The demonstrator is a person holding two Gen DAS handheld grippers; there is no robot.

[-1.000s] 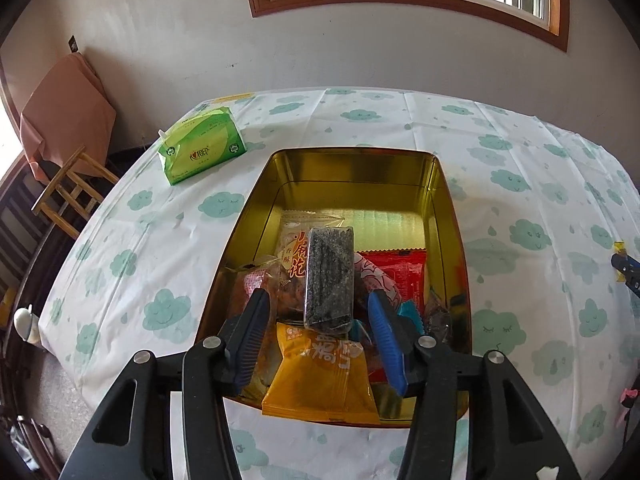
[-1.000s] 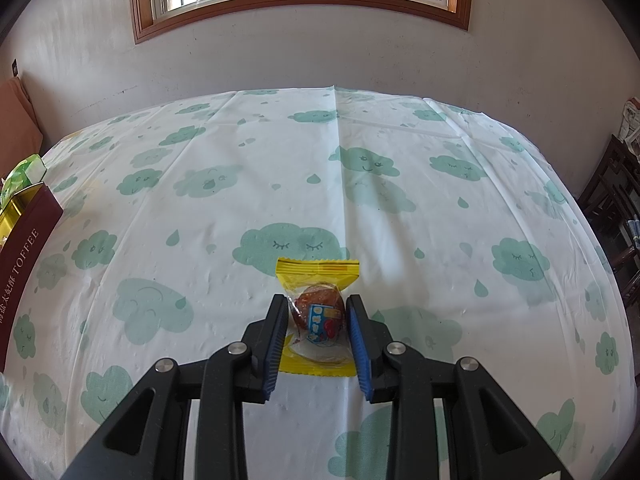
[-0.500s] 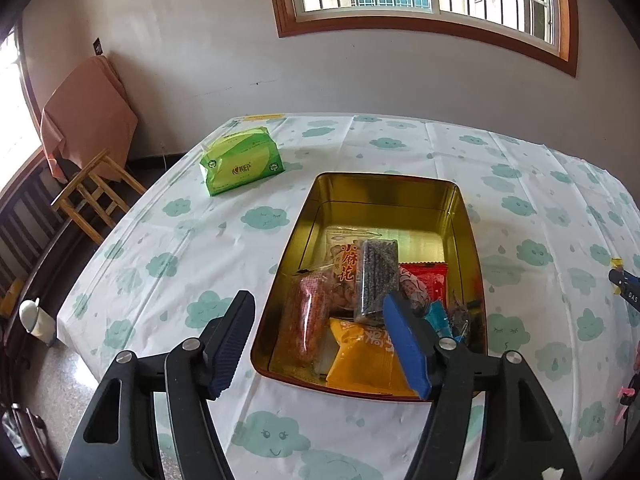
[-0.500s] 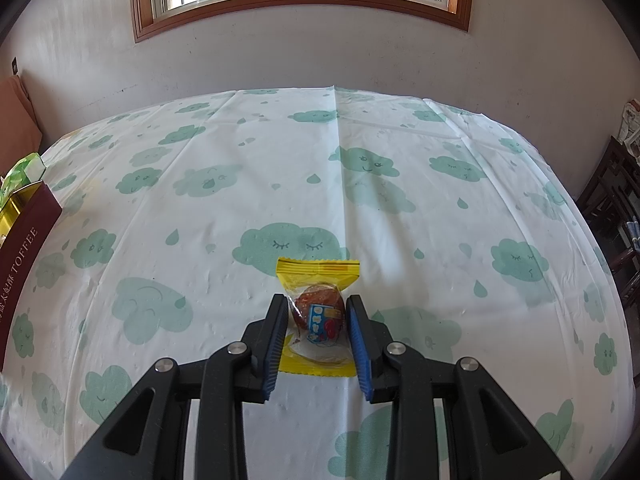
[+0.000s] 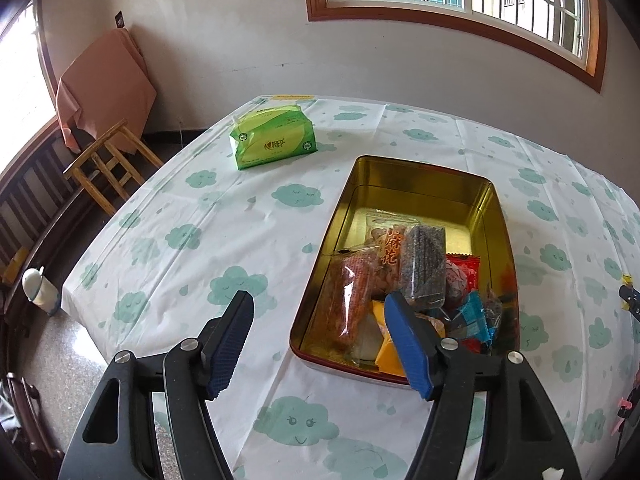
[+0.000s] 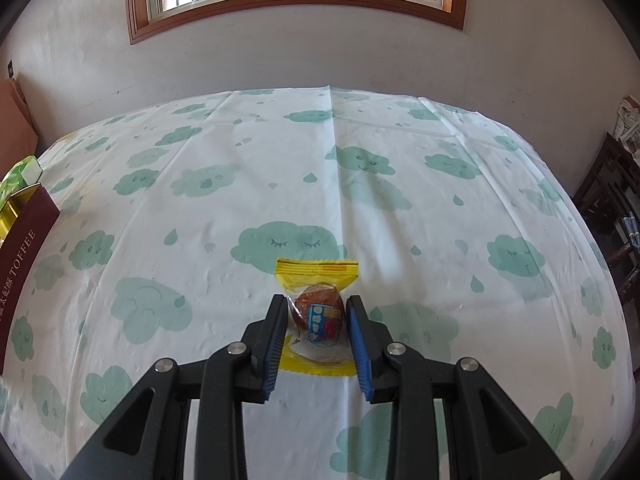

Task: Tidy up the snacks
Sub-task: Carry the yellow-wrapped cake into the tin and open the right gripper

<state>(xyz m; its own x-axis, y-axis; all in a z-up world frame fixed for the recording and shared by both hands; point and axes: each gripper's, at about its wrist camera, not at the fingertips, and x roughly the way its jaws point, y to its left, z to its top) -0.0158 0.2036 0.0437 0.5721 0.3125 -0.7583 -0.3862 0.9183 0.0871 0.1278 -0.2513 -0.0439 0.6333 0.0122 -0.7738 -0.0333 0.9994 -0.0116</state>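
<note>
In the left wrist view the left gripper hangs over the tablecloth with its jaws apart and nothing between them; they have just been opening. Its right pad overlaps the near corner of the gold tin, where the dark sesame bar lies propped on the other packets with 1 end raised, beside the long orange packet. The heap is loose and stands near the rim on the near side, so a brush from that pad could tip the bar or drag a packet over the wall. In the right wrist view the right gripper is clamped on the yellow-edged snack packet, which seems to rest on the tablecloth, though contact underneath is hard to judge. The pads pinch slippery film around a round cake, so a quick lift could let it squirt out or twist; the tin's maroon wall sits well apart to the left, a long carry on a thin hold.
</note>
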